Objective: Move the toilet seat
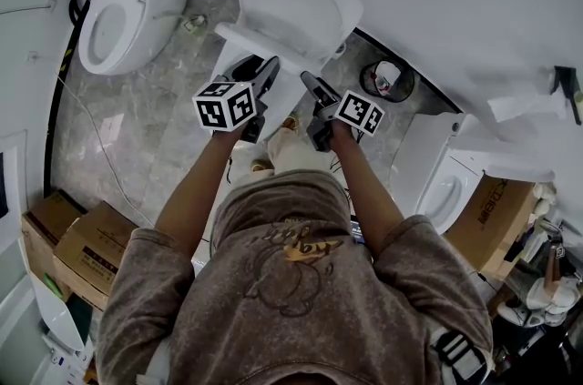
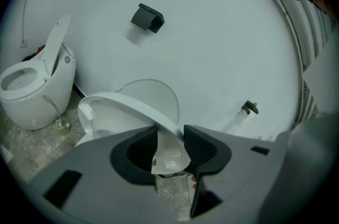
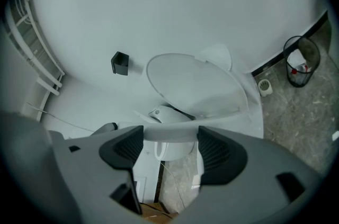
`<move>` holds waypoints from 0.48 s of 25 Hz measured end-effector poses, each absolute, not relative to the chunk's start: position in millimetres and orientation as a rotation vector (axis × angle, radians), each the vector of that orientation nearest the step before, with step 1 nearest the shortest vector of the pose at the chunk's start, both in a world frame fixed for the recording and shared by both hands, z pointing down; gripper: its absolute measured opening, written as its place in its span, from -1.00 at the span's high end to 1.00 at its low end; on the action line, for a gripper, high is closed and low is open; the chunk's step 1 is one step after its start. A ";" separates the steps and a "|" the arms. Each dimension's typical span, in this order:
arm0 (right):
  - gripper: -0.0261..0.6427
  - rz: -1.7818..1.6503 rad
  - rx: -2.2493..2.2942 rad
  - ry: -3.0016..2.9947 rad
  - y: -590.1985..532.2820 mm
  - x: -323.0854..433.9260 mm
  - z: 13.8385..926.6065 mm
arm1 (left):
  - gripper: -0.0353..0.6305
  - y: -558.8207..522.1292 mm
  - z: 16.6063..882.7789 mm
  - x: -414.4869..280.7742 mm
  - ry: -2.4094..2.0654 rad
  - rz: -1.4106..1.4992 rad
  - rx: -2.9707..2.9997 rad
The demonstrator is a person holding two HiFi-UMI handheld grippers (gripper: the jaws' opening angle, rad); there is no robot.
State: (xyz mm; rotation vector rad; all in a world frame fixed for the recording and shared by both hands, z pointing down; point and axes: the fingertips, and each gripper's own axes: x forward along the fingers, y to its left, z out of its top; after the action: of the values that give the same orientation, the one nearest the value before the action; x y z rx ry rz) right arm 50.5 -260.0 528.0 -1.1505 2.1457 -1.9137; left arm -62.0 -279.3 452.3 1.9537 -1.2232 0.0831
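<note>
The white toilet in front of me has its lid leaning back against the wall. Its seat ring is lifted off the bowl and tilted. My left gripper holds the seat's front rim; in the left gripper view the seat curves in between the pads of the left gripper, which press on its edge. My right gripper is just to the right. In the right gripper view the seat's rim spans the gap of the right gripper from pad to pad, below the lid.
A second toilet stands at the left with its lid up. A wire bin sits by the wall at the right, and another toilet and a box beyond it. Cardboard boxes lie at lower left. A black holder is on the wall.
</note>
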 end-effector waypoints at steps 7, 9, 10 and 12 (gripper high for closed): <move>-0.04 -1.946 -1.150 2.087 -288.1 63.2 525.7 | 0.40 -314.9 447.1 -49.0 -1.223 0.066 1.950; 0.00 -1.941 -1.146 2.091 -294.8 65.4 524.5 | 0.39 -324.2 446.1 -46.4 -1.229 0.060 1.952; 0.01 -1.933 -1.149 2.096 -298.4 67.3 523.8 | 0.39 -329.2 445.7 -44.4 -1.228 0.055 1.951; 0.02 -1.917 -1.163 2.099 -306.2 70.7 522.6 | 0.39 -339.4 445.1 -40.7 -1.220 0.048 1.949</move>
State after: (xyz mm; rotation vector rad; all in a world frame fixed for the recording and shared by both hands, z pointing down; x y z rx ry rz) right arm 70.7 -306.2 522.6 -1.1626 2.0990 -1.9173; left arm -40.7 -339.4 445.1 1.9489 -1.2197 0.0485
